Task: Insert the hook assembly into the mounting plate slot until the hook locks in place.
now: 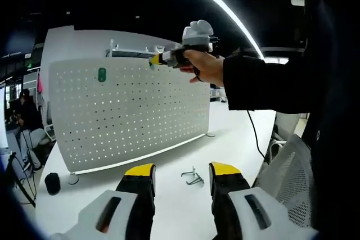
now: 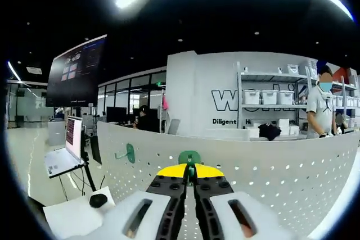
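Observation:
A white perforated mounting plate (image 1: pixel 129 116) stands upright on the white table (image 1: pixel 236 139). One green hook plate (image 1: pixel 102 75) sits on its upper left face. A hand holds my right gripper (image 1: pixel 154 59) at the plate's top edge. In the right gripper view its jaws (image 2: pixel 189 171) are shut on a green hook piece (image 2: pixel 189 157), pressed against the mounting plate (image 2: pixel 270 172). Another green hook (image 2: pixel 128 153) hangs to the left. My left gripper (image 1: pixel 181 170) stands open low over the table, just short of a loose wire hook (image 1: pixel 193 177).
A small black round object (image 1: pixel 52 183) lies by the plate's left foot. A mesh chair (image 1: pixel 287 170) stands at the right. A laptop (image 2: pixel 62 158) and a black mouse (image 2: pixel 98 199) sit left of the plate. A person (image 2: pixel 322 108) stands by shelves behind.

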Demonstrator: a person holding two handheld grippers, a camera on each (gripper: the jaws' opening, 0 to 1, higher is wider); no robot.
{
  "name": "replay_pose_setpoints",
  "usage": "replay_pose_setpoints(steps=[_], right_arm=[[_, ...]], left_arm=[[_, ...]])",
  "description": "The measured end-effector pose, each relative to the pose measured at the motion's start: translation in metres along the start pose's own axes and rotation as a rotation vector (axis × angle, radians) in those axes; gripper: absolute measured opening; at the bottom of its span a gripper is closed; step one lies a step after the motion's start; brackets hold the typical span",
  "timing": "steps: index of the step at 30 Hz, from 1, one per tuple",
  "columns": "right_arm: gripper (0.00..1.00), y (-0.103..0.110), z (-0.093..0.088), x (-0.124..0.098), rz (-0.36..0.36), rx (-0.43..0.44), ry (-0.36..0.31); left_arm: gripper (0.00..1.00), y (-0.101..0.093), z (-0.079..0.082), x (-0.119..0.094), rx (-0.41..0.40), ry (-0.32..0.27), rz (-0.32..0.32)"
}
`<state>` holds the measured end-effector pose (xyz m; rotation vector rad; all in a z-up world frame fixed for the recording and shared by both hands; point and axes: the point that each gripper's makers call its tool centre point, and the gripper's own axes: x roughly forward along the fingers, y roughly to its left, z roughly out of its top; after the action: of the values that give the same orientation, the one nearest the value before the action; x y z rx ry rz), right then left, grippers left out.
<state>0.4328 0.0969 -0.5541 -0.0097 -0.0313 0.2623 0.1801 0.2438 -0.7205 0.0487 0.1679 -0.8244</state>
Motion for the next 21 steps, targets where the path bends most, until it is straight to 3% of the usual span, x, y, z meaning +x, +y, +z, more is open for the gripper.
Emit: replay_pose_setpoints(steps=[6, 14, 21], right_arm=[[0.03, -0.002, -0.012, 0.011, -0.030, 0.017, 0.010], [0.03, -0.005, -0.015, 0.018, -0.072, -0.004, -0.007], [0.03, 0.007, -0.015, 0.024, -0.046, 0.007, -0.010]], left_arm=[[0.39, 0.000, 0.001, 0.000, -0.002, -0.003, 0.000], [0.39, 0.001, 0.002, -0.001, -0.009, -0.011, -0.002], [0.39, 0.000, 0.003, -0.001, -0.016, -0.018, -0.008]])
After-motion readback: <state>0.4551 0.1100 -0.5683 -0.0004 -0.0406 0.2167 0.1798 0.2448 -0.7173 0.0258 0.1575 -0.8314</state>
